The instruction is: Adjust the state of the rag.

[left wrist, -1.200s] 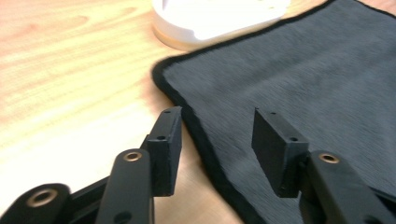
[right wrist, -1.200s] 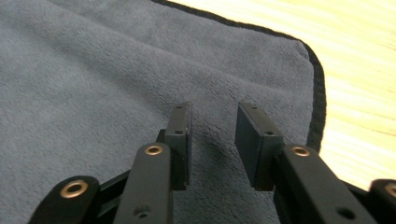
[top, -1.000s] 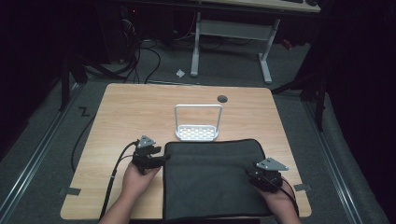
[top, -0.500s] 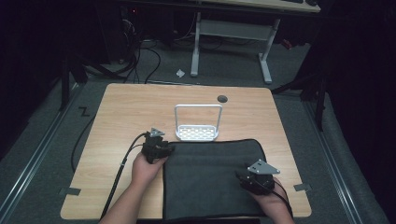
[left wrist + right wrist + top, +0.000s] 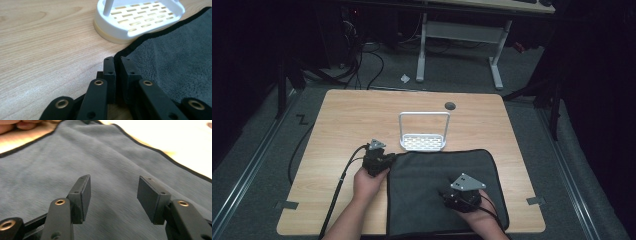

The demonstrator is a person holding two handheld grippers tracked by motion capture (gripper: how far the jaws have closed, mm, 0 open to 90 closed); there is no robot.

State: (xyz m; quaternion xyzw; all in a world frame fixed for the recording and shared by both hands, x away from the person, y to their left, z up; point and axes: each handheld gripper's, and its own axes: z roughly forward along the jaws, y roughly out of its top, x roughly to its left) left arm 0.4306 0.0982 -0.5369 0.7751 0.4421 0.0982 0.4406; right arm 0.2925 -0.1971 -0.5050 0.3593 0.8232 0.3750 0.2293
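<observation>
Surface: we work at a pale wooden table [image 5: 337, 130] in a dark room; a grey desk frame stands on the floor beyond it.
Right gripper [image 5: 460, 199]: nearest to us, low over the middle of the dark grey cloth [image 5: 447, 175]; its jaws stand well apart with nothing between them; in the right gripper view we see the cloth [image 5: 105, 157] running away under them to its black hem.
Left gripper [image 5: 384, 161]: at the cloth's far left corner; its jaws are pressed together, and we judge they pinch the hem there, though the nip itself is hidden.
Relation: the cloth lies flat, long axis across the table; the free far right corner lies forward and right of the right gripper, which is the nearer hand.
Views: the left gripper view shows the white slotted rack [image 5: 140, 20] touching the cloth's edge; the high view shows the rack's tall hoop handle.
</observation>
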